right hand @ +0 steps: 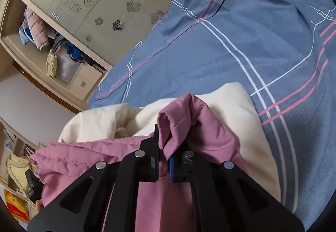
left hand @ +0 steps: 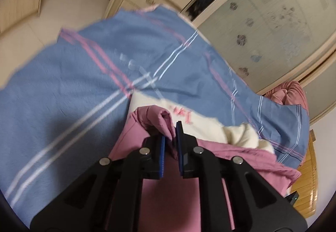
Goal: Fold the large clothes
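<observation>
Between both grippers' jaws, bunched folds of pink garment (left hand: 166,125) (right hand: 178,125).

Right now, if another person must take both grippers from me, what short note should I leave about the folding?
Left gripper: shut on a pinch of the pink garment.
Right gripper: shut on another pinch of the same garment.
Position: garment lies over a cream garment on the blue plaid bedspread.
Done: both holds taken; no neat fold visible yet.
Left: probably carry the held edge over, lay it flat, then finish folding.
</observation>
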A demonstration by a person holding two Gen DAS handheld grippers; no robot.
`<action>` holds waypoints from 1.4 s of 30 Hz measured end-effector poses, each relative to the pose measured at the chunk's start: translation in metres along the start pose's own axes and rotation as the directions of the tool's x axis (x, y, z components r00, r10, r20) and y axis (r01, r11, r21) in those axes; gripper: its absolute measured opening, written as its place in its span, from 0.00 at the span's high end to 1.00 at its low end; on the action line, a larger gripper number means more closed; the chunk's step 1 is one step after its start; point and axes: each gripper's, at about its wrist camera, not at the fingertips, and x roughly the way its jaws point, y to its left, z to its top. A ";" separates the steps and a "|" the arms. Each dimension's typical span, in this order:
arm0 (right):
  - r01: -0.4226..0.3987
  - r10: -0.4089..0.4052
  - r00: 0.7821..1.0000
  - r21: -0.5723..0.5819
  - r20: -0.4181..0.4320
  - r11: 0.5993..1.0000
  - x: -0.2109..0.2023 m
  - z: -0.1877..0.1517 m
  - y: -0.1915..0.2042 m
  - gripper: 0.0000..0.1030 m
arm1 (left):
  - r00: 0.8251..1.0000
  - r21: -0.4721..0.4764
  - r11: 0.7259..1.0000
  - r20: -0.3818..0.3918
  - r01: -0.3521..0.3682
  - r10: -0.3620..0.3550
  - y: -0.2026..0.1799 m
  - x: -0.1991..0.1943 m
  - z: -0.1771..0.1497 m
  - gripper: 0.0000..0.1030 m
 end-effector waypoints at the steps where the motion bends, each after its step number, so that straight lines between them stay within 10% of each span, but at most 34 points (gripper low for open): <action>1: 0.008 -0.008 1.000 -0.012 -0.004 1.000 0.003 -0.002 0.000 0.96 | 1.000 -0.021 1.000 -0.016 0.006 -0.006 0.007 0.008 -0.003 0.88; 8: -0.105 0.111 0.993 0.133 -0.038 0.986 -0.013 0.017 -0.013 0.90 | 0.995 -0.016 0.997 0.061 0.075 -0.074 0.000 -0.023 0.009 0.84; 11: -0.210 0.208 0.978 0.237 0.032 0.949 -0.046 0.035 -0.027 0.55 | 0.984 0.027 0.989 0.091 0.148 -0.150 -0.014 -0.062 0.021 0.76; 12: -0.219 0.207 0.975 0.240 0.078 0.946 -0.060 0.040 -0.028 0.33 | 0.981 0.040 0.986 0.102 0.162 -0.165 -0.019 -0.073 0.022 0.69; 14: -0.164 0.115 0.968 0.215 0.222 0.963 -0.097 0.046 -0.031 0.13 | 0.969 0.078 0.987 0.192 0.143 -0.156 -0.029 -0.105 0.024 0.21; 18: -0.138 0.125 0.963 0.035 0.239 0.990 -0.137 0.042 -0.007 0.23 | 0.937 0.161 0.976 0.294 0.147 -0.190 -0.053 -0.160 0.019 0.31; 23: -0.018 0.079 0.981 -0.323 0.177 0.946 -0.138 -0.008 0.073 0.63 | 0.974 0.421 0.902 0.148 0.093 -0.169 -0.127 -0.145 -0.052 0.64; 29: -0.036 0.053 0.999 -0.582 0.012 0.813 -0.071 -0.074 0.173 0.64 | 0.997 0.591 0.804 -0.013 0.072 -0.080 -0.191 -0.064 -0.124 0.66; 34: 0.050 -0.080 0.997 -0.676 -0.013 0.735 0.001 -0.085 0.207 0.67 | 0.996 0.609 0.791 -0.005 -0.064 0.085 -0.202 0.000 -0.115 0.69; 39: 0.236 -0.249 0.965 -0.662 0.076 0.711 0.064 -0.056 0.183 0.68 | 0.928 0.669 0.647 0.211 -0.365 0.305 -0.195 0.050 -0.095 0.64; 42: 0.316 -0.330 0.938 -0.637 0.101 0.703 0.083 -0.038 0.155 0.66 | 0.884 0.637 0.626 0.219 -0.451 0.414 -0.171 0.079 -0.075 0.62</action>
